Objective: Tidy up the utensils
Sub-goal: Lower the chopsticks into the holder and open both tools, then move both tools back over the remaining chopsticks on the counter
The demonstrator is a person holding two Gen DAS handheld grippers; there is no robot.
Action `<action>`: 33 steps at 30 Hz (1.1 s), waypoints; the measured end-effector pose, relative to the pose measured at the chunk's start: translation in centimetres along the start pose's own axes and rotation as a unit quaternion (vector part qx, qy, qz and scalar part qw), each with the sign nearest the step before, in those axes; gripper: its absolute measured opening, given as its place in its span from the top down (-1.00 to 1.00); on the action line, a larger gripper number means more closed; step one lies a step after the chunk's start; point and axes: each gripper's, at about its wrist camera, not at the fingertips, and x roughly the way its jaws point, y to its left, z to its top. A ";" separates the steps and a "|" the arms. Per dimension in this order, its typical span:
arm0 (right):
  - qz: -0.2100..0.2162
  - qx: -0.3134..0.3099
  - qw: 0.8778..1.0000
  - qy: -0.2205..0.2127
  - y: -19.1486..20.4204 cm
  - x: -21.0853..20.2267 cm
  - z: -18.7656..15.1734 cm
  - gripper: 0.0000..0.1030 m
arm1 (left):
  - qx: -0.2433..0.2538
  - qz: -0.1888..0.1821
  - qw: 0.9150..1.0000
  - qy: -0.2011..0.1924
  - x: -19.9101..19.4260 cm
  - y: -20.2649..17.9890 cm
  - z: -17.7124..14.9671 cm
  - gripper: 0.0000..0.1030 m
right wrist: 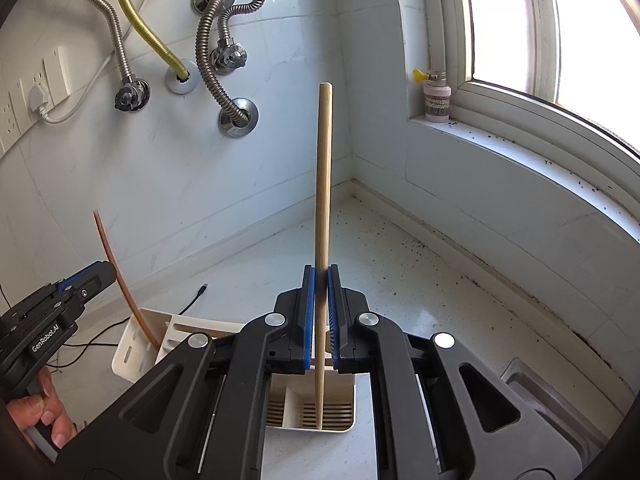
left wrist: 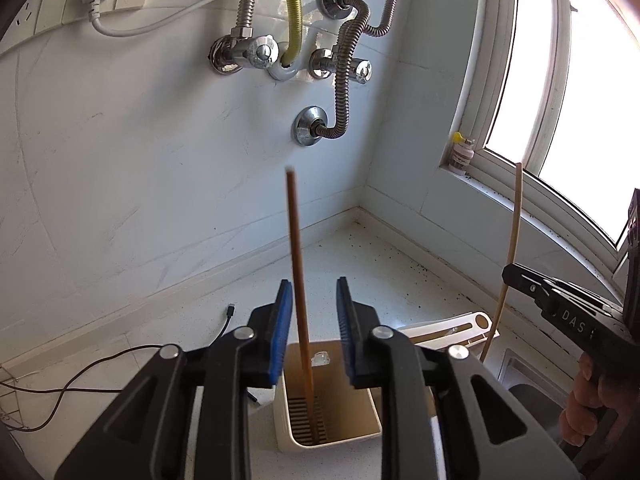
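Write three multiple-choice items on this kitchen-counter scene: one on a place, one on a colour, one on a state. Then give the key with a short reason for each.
1. Where is the lower end of the dark brown chopstick?
A. On the window sill
B. Inside the white utensil holder
C. Flat on the counter

2. What colour is the braided hose that enters the wall between the metal ones?
A. Yellow
B. Red
C. Black

3. How does the right gripper stand on the pale chopstick?
A. Open, well clear of it
B. Shut with nothing in it
C. Shut on it

Key:
1 B: its tip reaches the slotted floor of the holder, between the parted pads of the left gripper.
2 A: it is plainly yellow beside the steel hoses.
3 C: both blue pads press the stick's sides.
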 end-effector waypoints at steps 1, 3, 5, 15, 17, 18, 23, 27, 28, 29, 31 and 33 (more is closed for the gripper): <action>-0.001 -0.001 1.000 0.001 0.0 0.0 -0.1 0.88 | 0.001 0.001 1.000 0.000 -0.1 0.1 0.0 0.53; 0.001 -0.001 1.000 0.000 0.0 -0.1 -0.2 0.88 | 0.004 0.003 1.000 -0.002 -0.3 0.1 0.0 0.53; 0.002 -0.005 1.000 -0.006 0.0 -0.3 -0.4 0.88 | 0.004 0.006 1.000 -0.005 -0.6 0.2 -0.1 0.50; 0.001 -0.010 1.000 -0.006 -0.5 -0.6 -1.8 0.88 | 0.005 0.013 1.000 -0.016 -2.5 0.4 -0.4 0.32; 0.000 -0.008 1.000 -0.008 -0.7 -0.8 -2.1 0.74 | 0.004 0.013 1.000 -0.017 -2.8 0.5 -0.5 0.32; 0.000 -0.004 1.000 -0.012 -0.8 -1.0 -2.2 0.45 | 0.003 0.012 1.000 -0.017 -3.0 0.5 -0.5 0.32; -0.001 -0.001 1.000 -0.024 -0.9 -2.2 -2.6 0.37 | -0.003 0.015 1.000 -0.021 -4.2 1.0 -0.8 0.32; -0.003 0.004 0.999 -0.035 -0.8 -3.5 -2.7 0.37 | -0.008 0.018 0.999 -0.027 -5.6 1.8 -1.1 0.32; -0.005 0.005 0.999 -0.040 -0.7 -3.9 -2.7 0.37 | -0.010 0.019 0.999 -0.029 -6.0 2.0 -1.1 0.32; -0.010 0.004 0.999 -0.047 -0.6 -4.4 -2.7 0.37 | -0.012 0.020 0.999 -0.031 -6.5 2.3 -1.2 0.25; -0.016 -0.001 0.998 -0.064 -0.1 -5.6 -2.7 0.37 | -0.011 0.026 0.999 -0.040 -7.5 2.7 -1.2 0.06; -0.014 -0.006 0.997 -0.077 0.6 -6.7 -2.6 0.37 | -0.010 0.033 0.998 -0.050 -8.7 3.2 -1.3 -0.01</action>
